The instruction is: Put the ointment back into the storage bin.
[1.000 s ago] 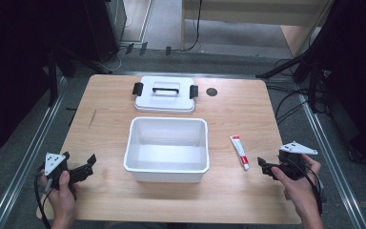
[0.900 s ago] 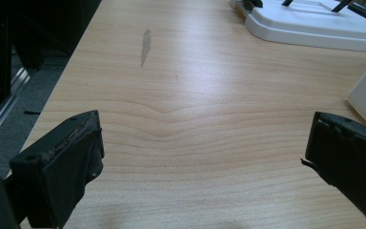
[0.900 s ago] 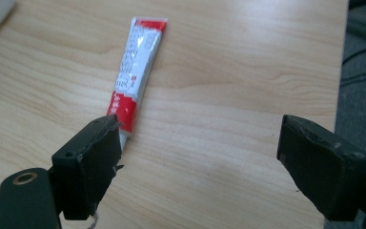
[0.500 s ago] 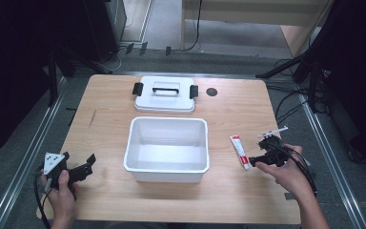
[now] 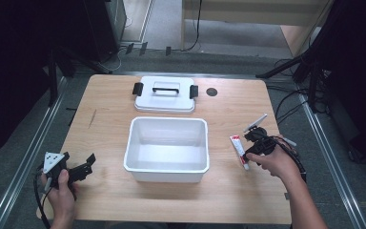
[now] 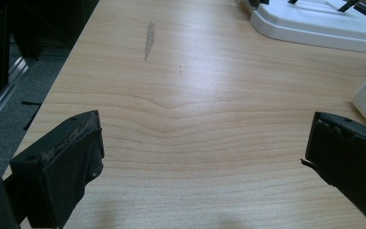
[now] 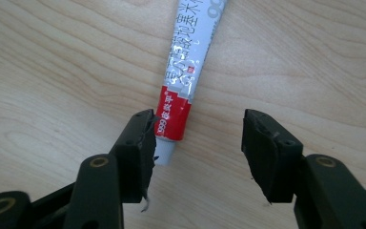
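A white and red tube (image 5: 237, 149) lies on the wooden table to the right of an open white bin (image 5: 167, 164). My right gripper (image 5: 249, 148) is tipped down over the tube's near end. In the right gripper view the tube (image 7: 187, 71) has its red end beside the left jaw, and the right gripper (image 7: 200, 131) stands open around it without clamping it. Near the table's front left corner my left gripper (image 5: 86, 167) is held low and open. In its own view the left gripper (image 6: 205, 138) has only bare wood between its fingers.
The bin's white lid (image 5: 164, 95) with a black handle and clips lies flat behind the bin; its edge shows as the lid (image 6: 314, 26) in the left gripper view. A dark round hole (image 5: 212, 92) sits right of the lid. Cables trail off the table's right side.
My right gripper has moved from the table's right front area leftward to the tube and tilted down over it. The left gripper has hardly shifted.
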`<move>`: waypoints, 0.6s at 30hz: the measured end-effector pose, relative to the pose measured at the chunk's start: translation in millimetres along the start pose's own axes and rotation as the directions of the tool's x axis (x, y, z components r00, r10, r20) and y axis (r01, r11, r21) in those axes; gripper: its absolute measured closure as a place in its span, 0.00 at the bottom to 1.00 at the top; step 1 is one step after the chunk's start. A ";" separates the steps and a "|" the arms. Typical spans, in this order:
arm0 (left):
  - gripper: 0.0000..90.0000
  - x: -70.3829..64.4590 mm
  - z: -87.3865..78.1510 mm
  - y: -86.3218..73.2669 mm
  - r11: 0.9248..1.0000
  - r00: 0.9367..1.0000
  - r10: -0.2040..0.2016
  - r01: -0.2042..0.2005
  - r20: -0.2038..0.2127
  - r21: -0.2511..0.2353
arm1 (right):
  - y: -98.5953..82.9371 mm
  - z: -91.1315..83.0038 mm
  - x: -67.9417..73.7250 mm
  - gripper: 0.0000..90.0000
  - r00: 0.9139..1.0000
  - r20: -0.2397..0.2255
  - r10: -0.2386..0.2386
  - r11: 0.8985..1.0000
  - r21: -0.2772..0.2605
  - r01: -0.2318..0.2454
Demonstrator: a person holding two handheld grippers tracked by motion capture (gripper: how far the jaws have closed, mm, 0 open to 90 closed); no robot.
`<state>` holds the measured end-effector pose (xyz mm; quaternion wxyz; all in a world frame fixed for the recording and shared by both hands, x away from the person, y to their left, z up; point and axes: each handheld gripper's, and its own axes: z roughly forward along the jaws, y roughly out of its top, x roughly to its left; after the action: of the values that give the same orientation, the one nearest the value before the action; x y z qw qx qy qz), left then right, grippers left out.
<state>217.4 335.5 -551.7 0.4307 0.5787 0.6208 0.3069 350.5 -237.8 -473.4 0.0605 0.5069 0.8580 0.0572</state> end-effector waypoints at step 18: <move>0.00 1.7 1.2 0.8 1.000 1.000 -0.013 0.013 0.002 0.015 | 24.3 23.0 6.0 0.66 0.991 -0.027 0.132 0.986 0.111 -0.129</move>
<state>218.8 337.2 -551.8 0.4291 0.5782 0.6265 0.2985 372.4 -220.0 -492.5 0.0142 0.5635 0.8257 0.0230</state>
